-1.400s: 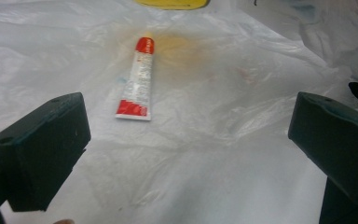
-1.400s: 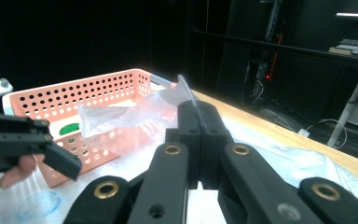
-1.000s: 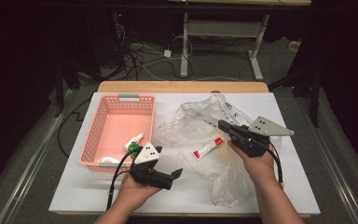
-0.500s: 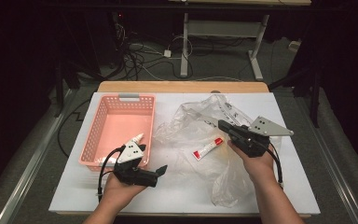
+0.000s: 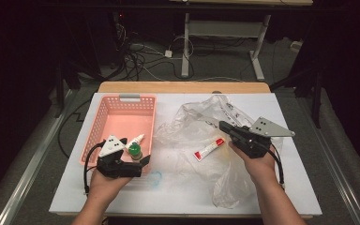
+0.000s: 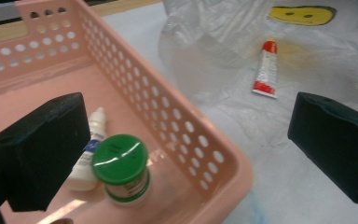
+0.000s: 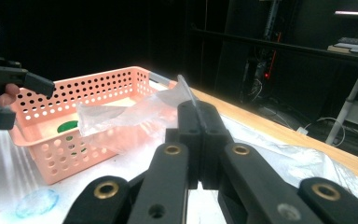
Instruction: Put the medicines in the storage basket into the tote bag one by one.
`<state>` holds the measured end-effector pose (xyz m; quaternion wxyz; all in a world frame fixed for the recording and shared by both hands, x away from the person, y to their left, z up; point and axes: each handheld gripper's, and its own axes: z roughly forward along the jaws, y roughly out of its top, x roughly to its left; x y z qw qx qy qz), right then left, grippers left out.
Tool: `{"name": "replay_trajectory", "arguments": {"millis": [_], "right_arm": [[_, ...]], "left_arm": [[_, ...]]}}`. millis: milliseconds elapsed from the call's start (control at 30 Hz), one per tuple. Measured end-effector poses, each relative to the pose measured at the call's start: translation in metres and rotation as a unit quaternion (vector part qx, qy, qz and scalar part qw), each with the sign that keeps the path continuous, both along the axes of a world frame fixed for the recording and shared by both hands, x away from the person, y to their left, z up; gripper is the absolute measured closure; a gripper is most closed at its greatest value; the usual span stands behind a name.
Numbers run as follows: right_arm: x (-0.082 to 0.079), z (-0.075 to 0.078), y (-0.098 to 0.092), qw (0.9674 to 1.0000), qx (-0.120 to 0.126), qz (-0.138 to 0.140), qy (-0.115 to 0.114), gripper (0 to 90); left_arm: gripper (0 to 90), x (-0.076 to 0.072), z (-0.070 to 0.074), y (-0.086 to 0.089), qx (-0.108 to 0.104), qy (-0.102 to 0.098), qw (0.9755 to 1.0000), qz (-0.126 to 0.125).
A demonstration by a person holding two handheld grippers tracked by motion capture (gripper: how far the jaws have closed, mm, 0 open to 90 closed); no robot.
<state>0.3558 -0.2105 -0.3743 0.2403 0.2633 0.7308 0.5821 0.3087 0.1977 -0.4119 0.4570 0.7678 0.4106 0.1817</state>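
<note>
1. The left hand-held gripper [image 5: 143, 161] is hovering over the near right corner of the pink basket [image 5: 104, 123], its jaws standing spread wide with nothing between the pads.
2. Just below and between those spread jaws, a green-capped jar [image 6: 122, 167] is standing upright inside the basket, against its perforated side wall.
3. Touching the jar on its far side, a small white dropper bottle [image 6: 91, 149] is lying tilted, partly behind the left jaw in the left gripper view.
4. The right hand-held gripper [image 5: 223, 126] is holding its jaws pressed together, pinching a fold of the clear plastic bag [image 5: 201, 136] and lifting that fold off the bench [image 5: 309, 187].
5. In the right gripper view the pinched plastic is rising from between the closed jaws and stretching towards the basket.
6. A red-and-white tube [image 5: 208, 149] is lying on the crumpled bag, just below and to the left of the right hand-held gripper's tips, well apart from the left hand-held gripper.
7. A bluish smudge [image 5: 154, 178] is showing on the bench just right of the left hand-held gripper.
</note>
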Motion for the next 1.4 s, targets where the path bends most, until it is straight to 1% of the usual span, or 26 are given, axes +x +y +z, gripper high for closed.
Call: {"name": "replay_trajectory", "arguments": {"millis": [67,233,467,567,700,833,933,1000,1067,1100,1167,1233,1267,1333,1400], "right_arm": [[0.0,0.0,0.0,1.0,0.0,0.001,0.0,90.0],[0.0,0.0,0.0,1.0,0.0,0.0,0.0,90.0],[0.0,-0.001,0.0,1.0,-0.001,0.0,0.0,90.0],[0.0,0.0,-0.001,1.0,0.0,0.0,-0.003,90.0],[-0.001,0.001,-0.002,1.0,0.003,-0.002,-0.002,90.0],[0.0,0.0,-0.002,1.0,0.001,-0.001,-0.004,90.0],[0.0,0.0,-0.002,1.0,0.0,-0.002,-0.001,90.0],[0.0,-0.001,-0.002,1.0,0.001,-0.001,0.003,90.0],[0.001,-0.001,-0.002,1.0,0.0,-0.001,0.002,90.0],[0.001,-0.001,-0.002,1.0,0.0,0.0,0.002,90.0],[0.001,-0.001,-0.002,1.0,0.001,-0.001,0.003,90.0],[0.001,-0.001,-0.003,1.0,0.001,0.0,0.002,90.0],[0.001,-0.001,-0.003,1.0,0.001,0.0,0.002,90.0],[0.001,-0.001,-0.003,1.0,0.002,-0.001,0.001,90.0],[0.001,-0.001,-0.003,1.0,0.002,0.0,0.002,90.0]], "left_arm": [[0.0,0.001,0.0,0.007,-0.002,0.003,1.0,0.009],[0.0,0.005,-0.004,0.019,0.001,0.01,0.9996,0.028],[0.0,0.008,-0.008,0.025,0.002,0.016,0.9989,0.043],[0.0,0.009,-0.01,0.026,0.006,0.021,0.9988,0.045],[0.0,0.01,-0.01,0.026,0.004,0.021,0.9987,0.046],[0.0,0.011,-0.01,0.023,0.009,0.026,0.9987,0.044],[0.0,0.013,-0.008,0.02,0.008,0.03,0.9986,0.043],[0.0,0.016,-0.007,0.018,0.011,0.038,0.9984,0.041],[0.0,0.02,-0.005,0.015,0.004,0.052,0.998,0.035],[0.0,0.021,-0.003,0.013,0.006,0.056,0.9978,0.035],[0.0,0.024,0.0,0.009,0.027,0.053,0.9977,0.03],[1.0,0.026,0.004,0.008,0.039,0.047,0.9977,0.029],[1.7,0.027,0.005,0.008,0.043,0.048,0.9974,0.03],[1.8,0.031,0.007,0.008,0.056,0.058,0.9964,0.025],[2.0,0.036,0.007,0.006,0.065,0.073,0.995,0.02]]}}
